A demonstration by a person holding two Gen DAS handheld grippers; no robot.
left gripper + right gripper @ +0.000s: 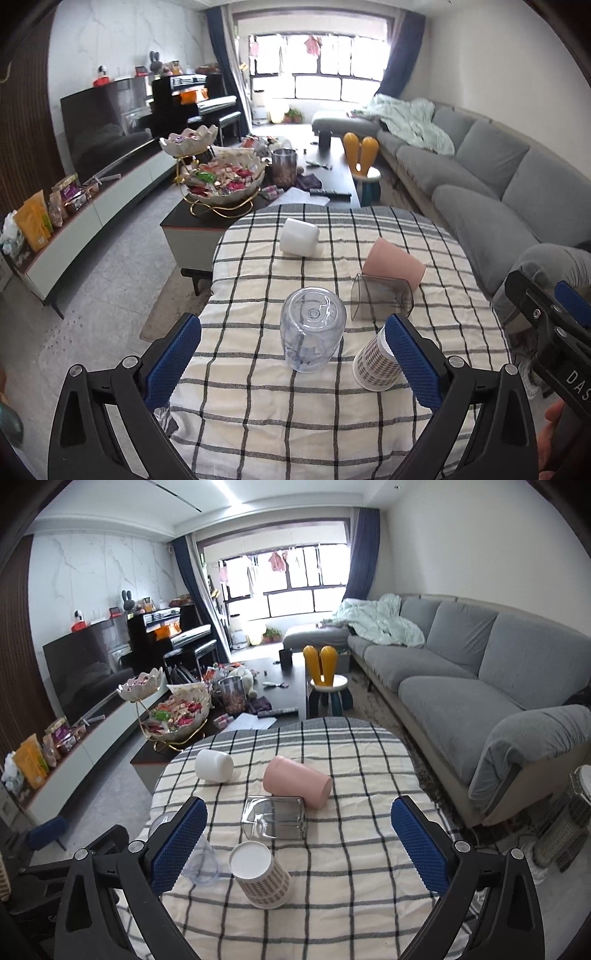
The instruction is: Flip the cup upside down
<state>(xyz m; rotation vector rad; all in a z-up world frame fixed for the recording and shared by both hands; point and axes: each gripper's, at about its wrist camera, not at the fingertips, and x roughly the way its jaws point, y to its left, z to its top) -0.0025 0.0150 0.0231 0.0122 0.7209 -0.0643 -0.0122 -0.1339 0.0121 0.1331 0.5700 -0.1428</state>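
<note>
Left gripper hanging w/ jaws spread wide, gripping nothing. Clear plastic cup standing upside down btwn its fingers, not touching either pad. Patterned paper cup also inverted, sitting just beside right pad. Right gripper spread too, empty. Ahead of both: smoky glass, pink cup, white cup, all lying on sides on checked cloth.
</note>
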